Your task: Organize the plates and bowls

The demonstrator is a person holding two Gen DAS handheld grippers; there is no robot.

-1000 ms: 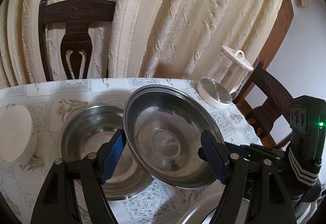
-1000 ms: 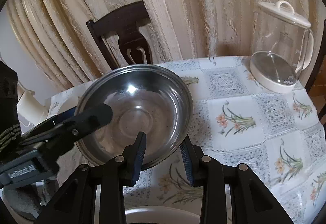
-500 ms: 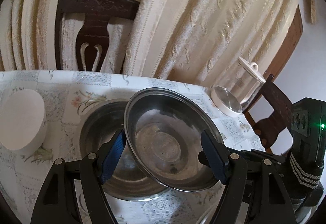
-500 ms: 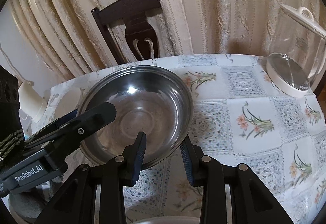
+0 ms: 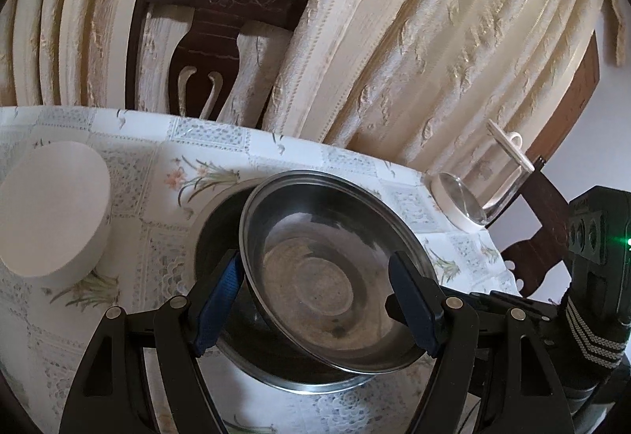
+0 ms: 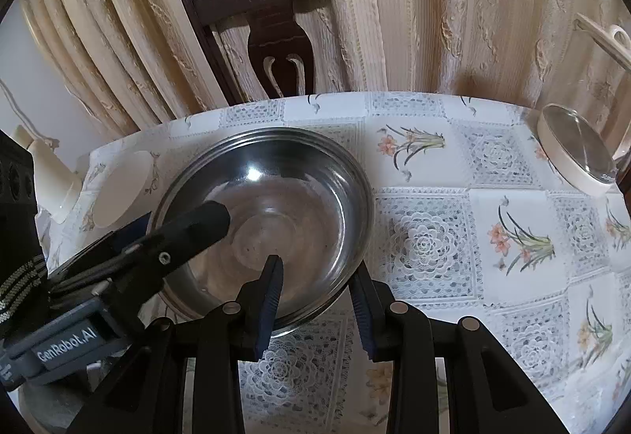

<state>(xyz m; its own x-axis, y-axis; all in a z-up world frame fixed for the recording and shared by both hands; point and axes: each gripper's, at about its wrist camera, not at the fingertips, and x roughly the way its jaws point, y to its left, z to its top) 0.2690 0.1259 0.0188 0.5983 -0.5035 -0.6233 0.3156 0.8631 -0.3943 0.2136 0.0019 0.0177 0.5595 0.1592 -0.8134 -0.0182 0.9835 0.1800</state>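
A steel bowl (image 6: 284, 205) hangs tilted over the table, its near rim pinched by my right gripper (image 6: 315, 284), one finger inside and one outside. In the left wrist view this bowl (image 5: 323, 268) sits partly over a second steel bowl (image 5: 215, 232) that rests on the tablecloth. My left gripper (image 5: 315, 300) is wide open, its blue pads on either side of the held bowl's left part without pressing it. One of its fingers (image 6: 197, 225) reaches over the bowl's inside in the right wrist view.
A white round dish (image 5: 51, 209) lies on the floral tablecloth (image 6: 453, 236) to the left. A glass kettle (image 6: 579, 158) stands at the far right edge. A dark wooden chair (image 5: 209, 35) stands behind the table against cream curtains, and another chair (image 5: 540, 236) at the right.
The held bowl has travelled left with both grippers and now covers much more of the bowl on the table. The white dish is nearer in the left view.
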